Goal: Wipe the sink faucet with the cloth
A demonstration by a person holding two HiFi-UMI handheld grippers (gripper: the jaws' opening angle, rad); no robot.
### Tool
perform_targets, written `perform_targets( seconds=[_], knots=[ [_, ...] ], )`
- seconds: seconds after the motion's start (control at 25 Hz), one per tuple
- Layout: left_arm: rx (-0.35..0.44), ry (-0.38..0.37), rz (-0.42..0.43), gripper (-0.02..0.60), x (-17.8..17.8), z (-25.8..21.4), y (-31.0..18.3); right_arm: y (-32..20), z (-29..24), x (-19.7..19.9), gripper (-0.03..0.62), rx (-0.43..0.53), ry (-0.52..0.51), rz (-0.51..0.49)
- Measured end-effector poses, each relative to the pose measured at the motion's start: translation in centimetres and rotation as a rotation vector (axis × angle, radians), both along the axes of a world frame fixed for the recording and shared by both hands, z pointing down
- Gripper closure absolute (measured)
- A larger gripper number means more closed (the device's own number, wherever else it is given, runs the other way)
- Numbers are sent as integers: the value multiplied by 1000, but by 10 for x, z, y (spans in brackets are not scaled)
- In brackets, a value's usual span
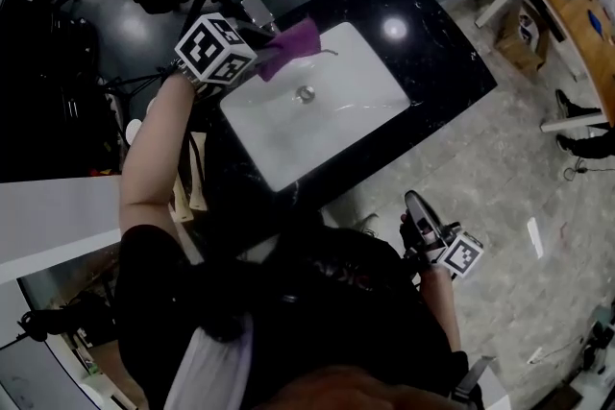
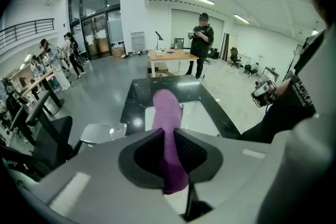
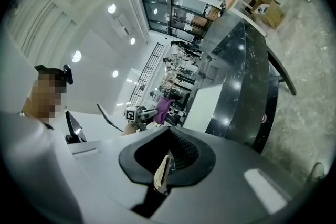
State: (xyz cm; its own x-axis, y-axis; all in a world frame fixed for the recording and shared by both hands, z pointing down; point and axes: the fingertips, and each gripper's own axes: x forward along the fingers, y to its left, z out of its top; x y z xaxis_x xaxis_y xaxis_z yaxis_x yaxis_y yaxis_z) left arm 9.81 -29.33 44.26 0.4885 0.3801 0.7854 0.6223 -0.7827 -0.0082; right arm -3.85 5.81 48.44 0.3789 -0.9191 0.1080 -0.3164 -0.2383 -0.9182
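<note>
- The black stone worktop (image 1: 437, 62) carries the white rectangular sink basin (image 1: 356, 110). The faucet itself is hard to make out.
- The purple cloth (image 1: 291, 46) is pinched between the left gripper's (image 1: 252, 51) jaws. It sticks out past their tips over the basin's far rim.
- Risk: only a narrow fold is held, so rubbing metal could drag the cloth out, or the hard jaws could knock the faucet.
- The right gripper (image 3: 167, 157) is closed and hangs well away from the sink.

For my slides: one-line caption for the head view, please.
Left gripper holds a cloth at the edge of the sink; right gripper hangs shut, off the counter.
</note>
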Motion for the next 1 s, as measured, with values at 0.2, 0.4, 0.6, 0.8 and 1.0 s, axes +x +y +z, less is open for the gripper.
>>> perform_targets(
  seconds=[0.2, 0.4, 0.6, 0.8, 1.0],
  knots=[
    [215, 27, -82, 525, 2, 41, -23, 11, 2, -6, 583, -8, 5, 13],
    [330, 106, -271, 526, 33, 57, -76, 20, 2, -12, 583, -24, 3, 47],
    [332, 166, -369, 525, 54, 54, -108, 25, 3, -14, 583, -22, 0, 80],
    [239, 112, -307, 528, 38, 64, -92, 16, 0, -14, 583, -13, 11, 62],
    [6, 85, -198, 528, -4, 59, -29, 10, 0, -12, 583, -2, 7, 33]
  ],
)
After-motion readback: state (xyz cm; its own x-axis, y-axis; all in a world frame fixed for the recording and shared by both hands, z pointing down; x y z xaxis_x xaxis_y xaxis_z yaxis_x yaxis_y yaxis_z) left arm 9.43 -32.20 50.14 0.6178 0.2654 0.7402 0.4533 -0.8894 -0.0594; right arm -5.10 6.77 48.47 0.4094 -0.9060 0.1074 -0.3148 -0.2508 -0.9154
